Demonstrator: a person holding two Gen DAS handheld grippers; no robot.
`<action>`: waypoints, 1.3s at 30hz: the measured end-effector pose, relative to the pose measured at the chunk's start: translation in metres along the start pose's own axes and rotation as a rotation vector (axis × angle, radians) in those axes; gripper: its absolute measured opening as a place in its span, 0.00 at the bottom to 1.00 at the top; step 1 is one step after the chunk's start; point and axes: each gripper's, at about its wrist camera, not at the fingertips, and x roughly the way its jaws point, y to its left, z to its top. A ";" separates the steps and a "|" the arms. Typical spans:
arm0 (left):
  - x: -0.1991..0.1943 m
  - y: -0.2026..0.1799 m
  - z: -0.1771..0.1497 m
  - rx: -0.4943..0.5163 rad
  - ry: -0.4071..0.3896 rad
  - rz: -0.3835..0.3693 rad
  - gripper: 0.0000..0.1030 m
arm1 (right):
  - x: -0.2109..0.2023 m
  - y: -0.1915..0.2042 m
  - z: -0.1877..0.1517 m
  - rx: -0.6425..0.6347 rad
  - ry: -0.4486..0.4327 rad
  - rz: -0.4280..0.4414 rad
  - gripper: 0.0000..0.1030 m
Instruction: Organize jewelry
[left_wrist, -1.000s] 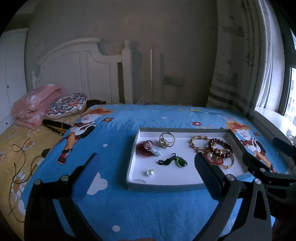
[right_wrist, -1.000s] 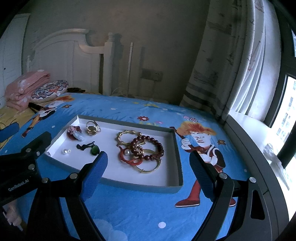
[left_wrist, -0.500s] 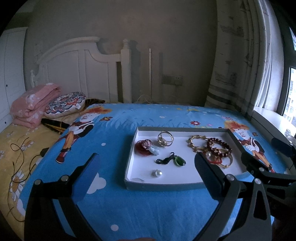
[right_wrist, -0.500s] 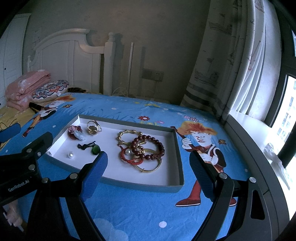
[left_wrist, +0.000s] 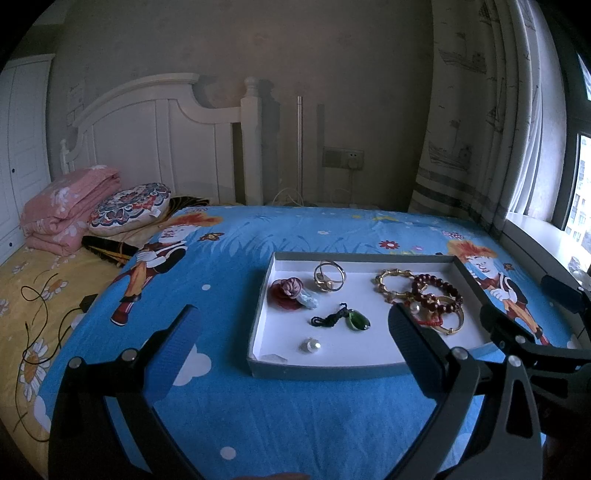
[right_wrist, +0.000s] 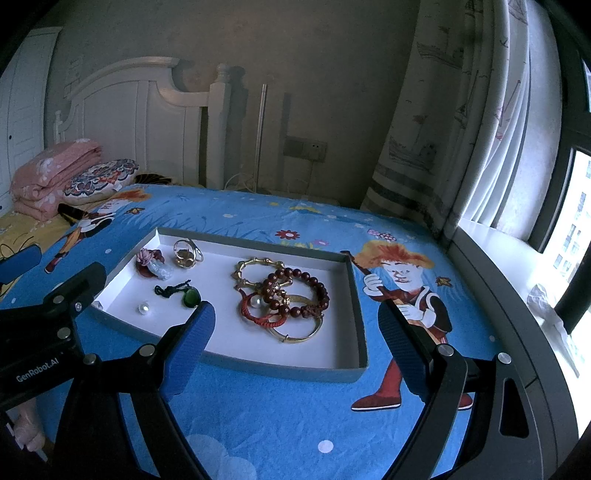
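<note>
Spreading wide, the bed (left_wrist: 280, 406) carries a shallow tray (right_wrist: 266, 363). Both the left tongs (left_wrist: 291, 345) and right tongs (right_wrist: 299, 345) hover before it, gaping and empty. Inside lie tangled bracelets (right_wrist: 284, 295), a green pendant (left_wrist: 356, 320) and a pearl (right_wrist: 143, 307).

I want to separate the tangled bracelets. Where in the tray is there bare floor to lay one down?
Free: the white strip along the tray's near wall, in front of the bracelet pile, and the gap between the green pendant and that pile. Crowded: the far left corner, with the gold ring and red flower piece.
</note>
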 end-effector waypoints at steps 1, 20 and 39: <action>0.000 0.000 0.000 0.000 -0.001 0.001 0.95 | 0.000 0.000 0.000 -0.001 0.000 0.000 0.82; 0.000 0.002 0.001 -0.003 -0.003 0.006 0.95 | 0.000 -0.001 0.000 0.001 0.000 0.000 0.82; 0.001 0.003 0.000 0.004 0.000 0.003 0.95 | -0.001 -0.004 -0.004 0.012 0.000 -0.004 0.82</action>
